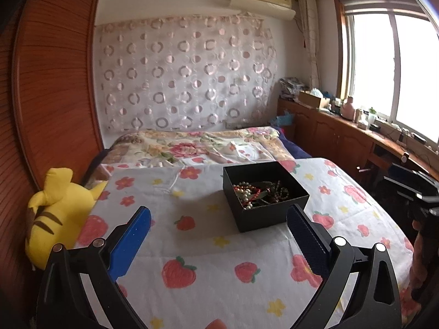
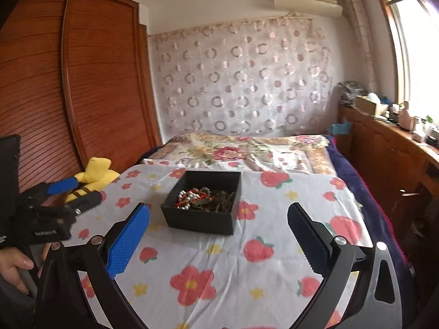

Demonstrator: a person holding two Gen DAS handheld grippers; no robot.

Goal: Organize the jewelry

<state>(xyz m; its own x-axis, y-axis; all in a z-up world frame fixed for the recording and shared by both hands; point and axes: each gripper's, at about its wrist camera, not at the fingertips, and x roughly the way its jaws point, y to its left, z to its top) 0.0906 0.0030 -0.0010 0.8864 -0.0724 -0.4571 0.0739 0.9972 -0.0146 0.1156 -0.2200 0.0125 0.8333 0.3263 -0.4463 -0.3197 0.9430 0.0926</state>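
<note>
Both tools hang above the strawberry-print cloth [image 1: 208, 249] with nothing between their pads. The left hand-held gripper [image 1: 219, 219] is spread wide, its jaws framing the near corner of the black box [image 1: 269, 216] at centre frame. The right hand-held gripper [image 2: 218, 219] gapes equally wide, centred just short of the box. The jewelry [image 1: 259, 193], pearl beads tangled with red and dark strands, lies heaped inside the box; whether that heap awaits sorting or was gathered there cannot be told.
</note>
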